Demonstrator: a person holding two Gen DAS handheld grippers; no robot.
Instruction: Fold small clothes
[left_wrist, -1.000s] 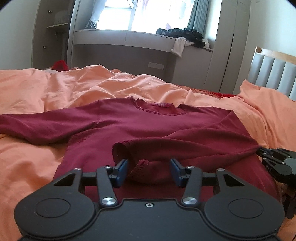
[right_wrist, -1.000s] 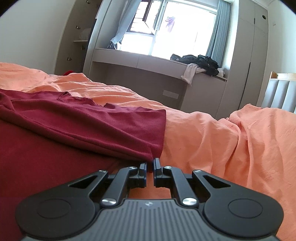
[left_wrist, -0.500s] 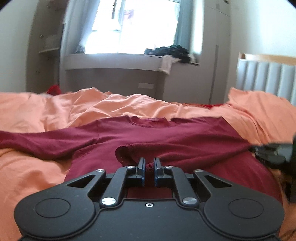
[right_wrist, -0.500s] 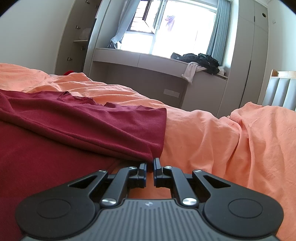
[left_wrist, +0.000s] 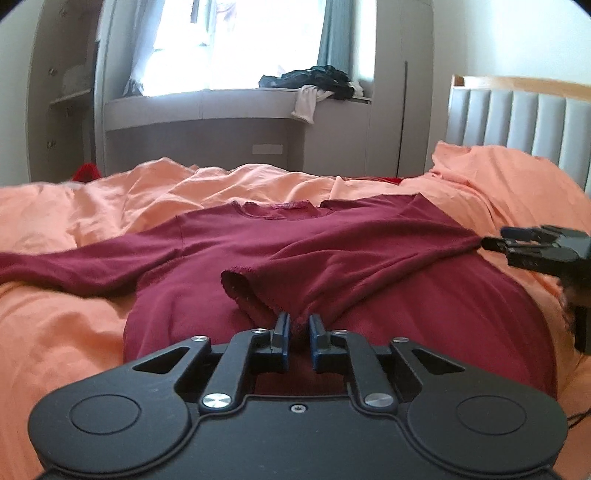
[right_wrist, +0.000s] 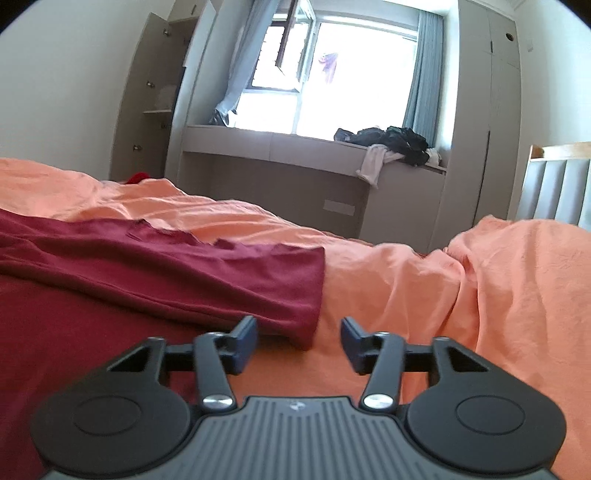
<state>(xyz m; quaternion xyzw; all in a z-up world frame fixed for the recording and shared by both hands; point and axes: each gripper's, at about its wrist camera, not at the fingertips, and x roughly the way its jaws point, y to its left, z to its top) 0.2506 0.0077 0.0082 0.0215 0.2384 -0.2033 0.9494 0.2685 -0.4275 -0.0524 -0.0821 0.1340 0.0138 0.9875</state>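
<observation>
A dark red long-sleeved shirt (left_wrist: 369, 258) lies spread on the orange bedding, neck away from me. Its right sleeve is folded across the chest, with the cuff (left_wrist: 255, 295) near the front. My left gripper (left_wrist: 298, 322) pinches the cuff's lower edge in a narrow gap, and its jaws are easing open. The other sleeve (left_wrist: 74, 266) stretches out to the left. In the right wrist view the shirt's folded shoulder edge (right_wrist: 295, 295) ends just ahead of my right gripper (right_wrist: 299, 330). Those jaws are opening wide, and the fabric corner lies loose between the fingers. The right gripper (left_wrist: 498, 239) also shows at the shirt's right side.
Rumpled orange bedding (left_wrist: 74, 332) covers the whole bed. A grey padded headboard (left_wrist: 517, 122) stands at the right. Behind the bed runs a window bench (right_wrist: 280, 147) with a pile of dark clothes (right_wrist: 391, 142). Tall cupboards (right_wrist: 480, 129) flank it. Something red (left_wrist: 86, 171) lies at the far left.
The left gripper closed on the cuff and shifted with it. The right gripper, which held the shirt's folded edge shut, has sprung open, let it go and drawn back a little.
</observation>
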